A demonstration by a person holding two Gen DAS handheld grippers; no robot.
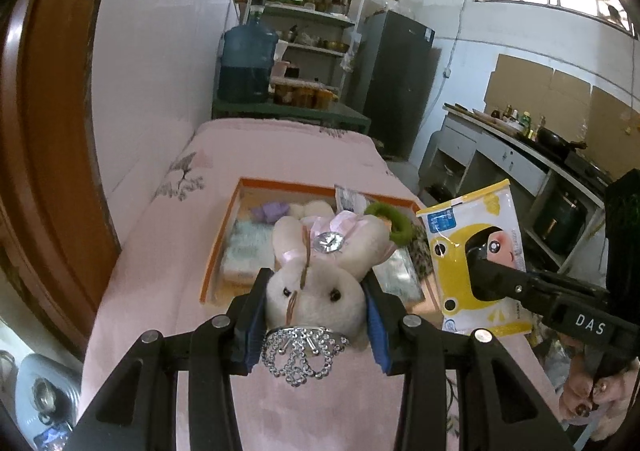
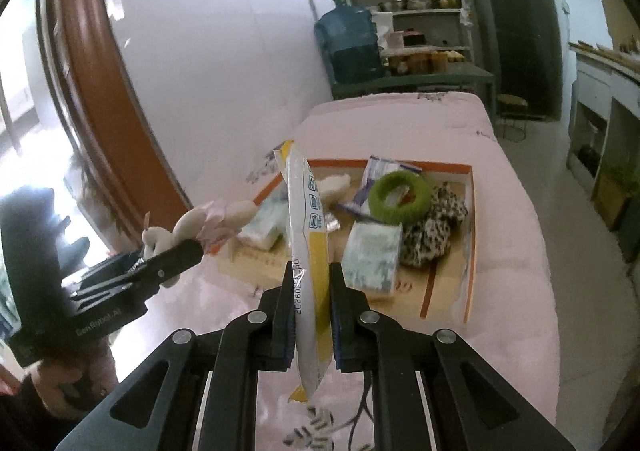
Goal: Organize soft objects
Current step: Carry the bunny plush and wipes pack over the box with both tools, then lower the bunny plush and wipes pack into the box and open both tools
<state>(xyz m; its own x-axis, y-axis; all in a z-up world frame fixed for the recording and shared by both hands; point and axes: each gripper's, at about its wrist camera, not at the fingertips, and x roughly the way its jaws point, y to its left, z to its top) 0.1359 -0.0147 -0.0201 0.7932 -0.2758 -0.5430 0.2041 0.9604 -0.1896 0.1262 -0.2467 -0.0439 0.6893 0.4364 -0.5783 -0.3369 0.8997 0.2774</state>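
My left gripper (image 1: 316, 291) is shut on a white plush rabbit (image 1: 320, 271) with a pink bow and a bead collar, held above the pink cloth in front of the orange-rimmed box (image 1: 224, 235). My right gripper (image 2: 310, 283) is shut on a yellow-and-white wet wipes pack (image 2: 308, 251), held upright in front of the box (image 2: 470, 235). The pack also shows in the left wrist view (image 1: 476, 255), right of the box. The rabbit shows in the right wrist view (image 2: 216, 221), left of the box.
The box holds a green ring (image 2: 400, 197), a spotted black-and-white soft item (image 2: 432, 227), tissue packs (image 2: 372, 255) and a purple item (image 1: 270, 211). The pink-covered table (image 1: 280, 155) runs along a white wall. A water jug (image 1: 246, 63), shelves and a fridge stand behind.
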